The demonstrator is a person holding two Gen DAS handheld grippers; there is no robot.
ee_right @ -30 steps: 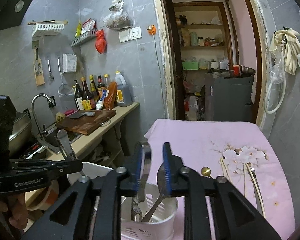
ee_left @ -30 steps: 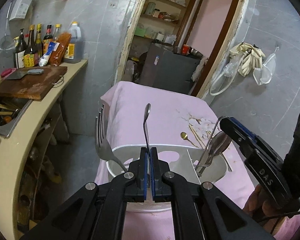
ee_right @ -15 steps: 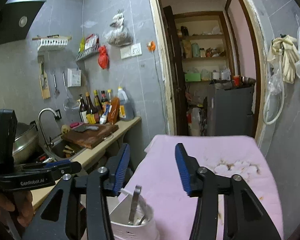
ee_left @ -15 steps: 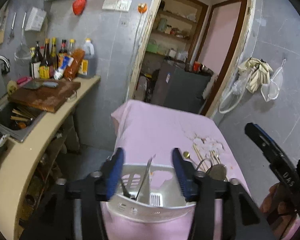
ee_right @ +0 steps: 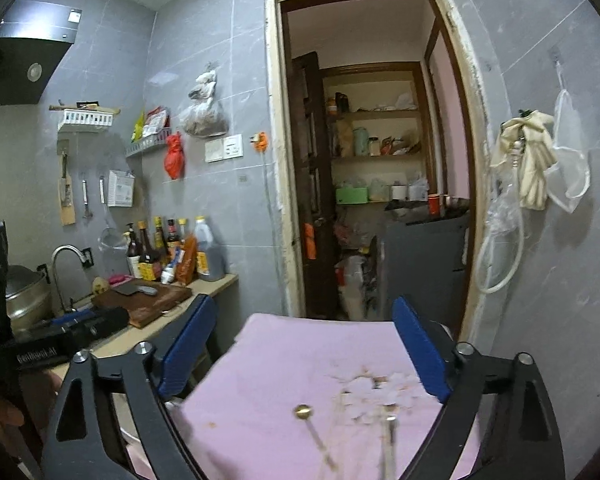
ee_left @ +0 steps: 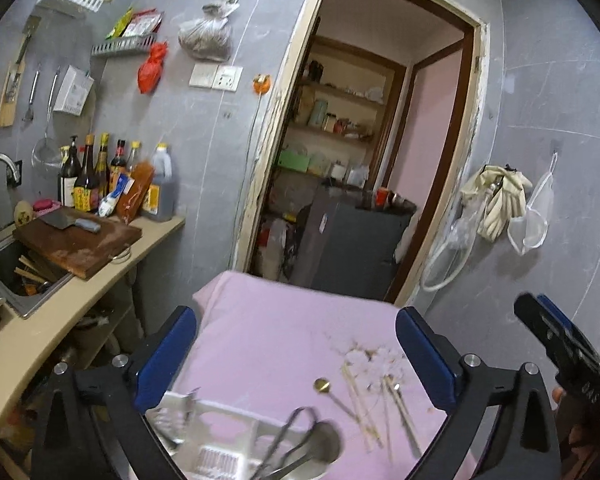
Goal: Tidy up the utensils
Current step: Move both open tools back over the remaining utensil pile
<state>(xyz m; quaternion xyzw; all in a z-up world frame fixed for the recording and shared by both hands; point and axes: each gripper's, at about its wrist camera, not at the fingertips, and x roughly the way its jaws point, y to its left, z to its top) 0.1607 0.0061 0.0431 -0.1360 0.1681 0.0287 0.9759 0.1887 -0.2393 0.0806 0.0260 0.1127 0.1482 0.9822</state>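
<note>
Both tools are up above the pink-clothed tabletop (ee_left: 268, 344) and both are empty. The left tool (ee_left: 296, 360) has its blue pads spread wide with nothing between them, and the right tool (ee_right: 304, 352) is spread just as wide, also carrying nothing. Down at six o'clock in the left wrist view sits the white utensil caddy (ee_left: 220, 456), and it already holds stock: a blurred metal spoon (ee_left: 320, 440) and some thin handles lean in its right compartment, and another utensil pokes up at about seven o'clock; which kind is too smeared to say. So part of the sorting looks done. What is left lies loose on the cloth at about five o'clock from the centre of the left view: a small gold spoon (ee_left: 322, 385) and, just beside it, a scatter of chopsticks (ee_left: 364, 412) across the cloth's flower print. The right wrist view shows that same gold spoon (ee_right: 302, 411) straight below the open tool, so it reads as the likeliest next pick, though nothing is touching it now.
</note>
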